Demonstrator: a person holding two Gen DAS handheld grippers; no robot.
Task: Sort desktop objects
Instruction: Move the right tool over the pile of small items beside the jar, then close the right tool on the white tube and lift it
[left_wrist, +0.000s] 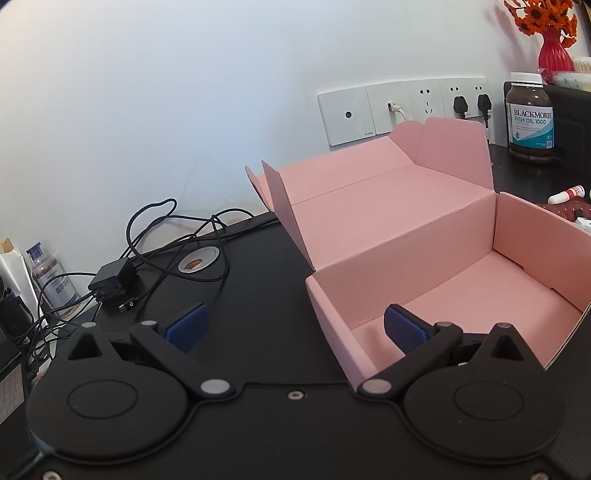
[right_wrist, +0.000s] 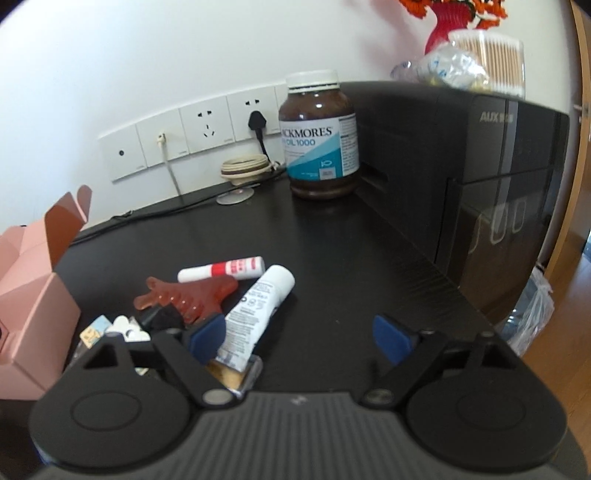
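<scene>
I am bringing the right gripper (right_wrist: 301, 338), jaws wide and holding nothing, to the white tube (right_wrist: 255, 310) lying at lower centre of the frame beside the left pad; it looks light, soft and slippery, so I am aiming at its firmer middle.

Pink box (left_wrist: 424, 236), black desk (left_wrist: 258, 280) (red-banded white stick (right_wrist: 221, 268)).

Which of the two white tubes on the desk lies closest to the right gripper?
The plain white tube with black print; its lower end reaches the right gripper's left finger. The smaller red-banded tube lies farther back, beyond the red comb.
</scene>
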